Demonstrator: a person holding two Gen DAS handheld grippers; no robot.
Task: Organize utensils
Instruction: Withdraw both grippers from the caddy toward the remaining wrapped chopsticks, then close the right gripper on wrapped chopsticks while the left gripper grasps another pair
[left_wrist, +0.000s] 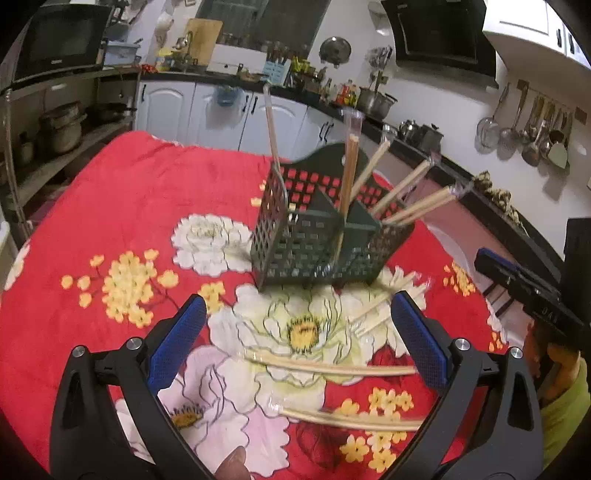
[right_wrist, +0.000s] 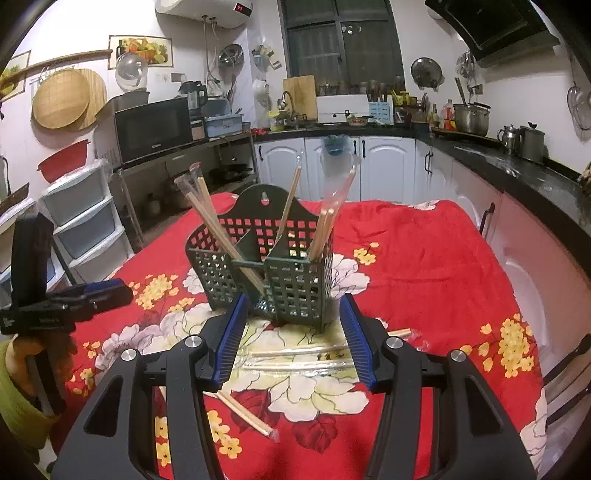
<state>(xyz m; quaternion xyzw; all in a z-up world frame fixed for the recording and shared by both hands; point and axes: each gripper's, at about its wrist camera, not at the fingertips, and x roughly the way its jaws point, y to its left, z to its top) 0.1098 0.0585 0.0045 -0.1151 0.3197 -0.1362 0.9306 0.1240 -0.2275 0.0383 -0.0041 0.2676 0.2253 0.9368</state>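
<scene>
A: Chopsticks (left_wrist: 328, 369), wrapped pairs, lying loose on the red floral tabletop (left_wrist: 129, 206). One pair straight across between the left gripper (left_wrist: 295, 328) jaws, another (left_wrist: 351, 421) nearer the camera, below the gap.

B: And the rest?

A: Standing tilted in the dark green slotted holder (left_wrist: 317, 251), just beyond the jaw tips. Several fanned out of its right compartment, one upright near the divider.

B: Left jaws?

A: Spread wide, nothing pinched, pads clear of the pair beneath.

B: Right gripper (right_wrist: 293, 336)?

A: About half open, empty as well. Two wrapped pairs (right_wrist: 299, 356) crosswise in the gap between the blue pads, not touched. Another pair (right_wrist: 247, 415) slanting below the left pad, closer to the handle.

B: Holder from that side?

A: Directly ahead of the right jaws, its base just past the tips. Sticks leaning out both ways from the compartments.

B: Anything else?

A: A gloved hand (right_wrist: 40, 354) on the left gripper's grip, well off to the left of the right jaws.
</scene>
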